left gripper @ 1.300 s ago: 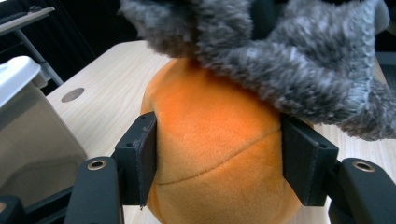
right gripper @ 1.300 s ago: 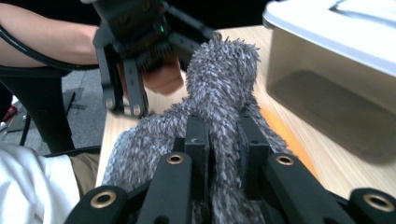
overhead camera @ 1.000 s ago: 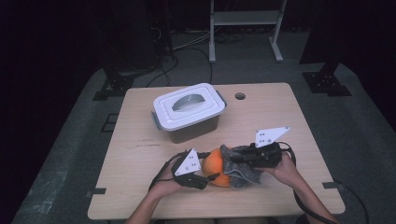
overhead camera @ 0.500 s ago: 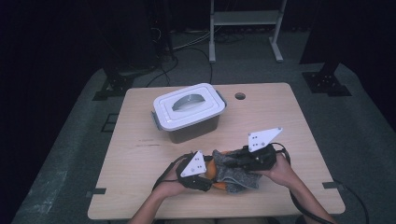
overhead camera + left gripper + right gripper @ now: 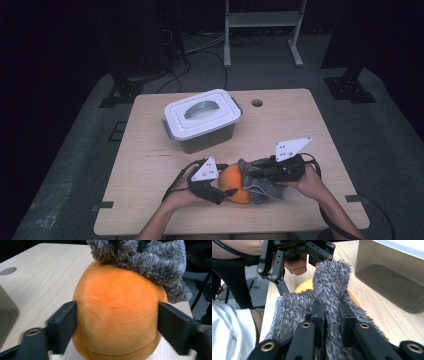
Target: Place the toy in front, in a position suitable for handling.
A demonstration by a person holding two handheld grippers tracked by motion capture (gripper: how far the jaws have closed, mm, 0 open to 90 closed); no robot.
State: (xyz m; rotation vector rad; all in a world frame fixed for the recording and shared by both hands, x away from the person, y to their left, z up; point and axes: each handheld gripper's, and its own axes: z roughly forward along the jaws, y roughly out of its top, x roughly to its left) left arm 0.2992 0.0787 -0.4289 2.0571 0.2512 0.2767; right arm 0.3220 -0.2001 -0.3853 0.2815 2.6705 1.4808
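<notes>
Left gripper (image 5: 117, 315) clamps the orange plush ball (image 5: 117, 315); right gripper (image 5: 331, 322), at its 3 o'clock, pinches the grey fuzzy cloth (image 5: 329, 290) draped over it.

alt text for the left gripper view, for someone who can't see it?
An orange plush ball sits between the left gripper's two black jaws, which touch its sides. A fuzzy grey cloth lies draped over the ball's top, with the light wooden table behind.

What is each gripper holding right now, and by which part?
The left gripper clamps the orange plush ball across its two sides. The right gripper pinches a bunched fold of the grey fuzzy cloth, which drapes onto the ball's top.
</notes>
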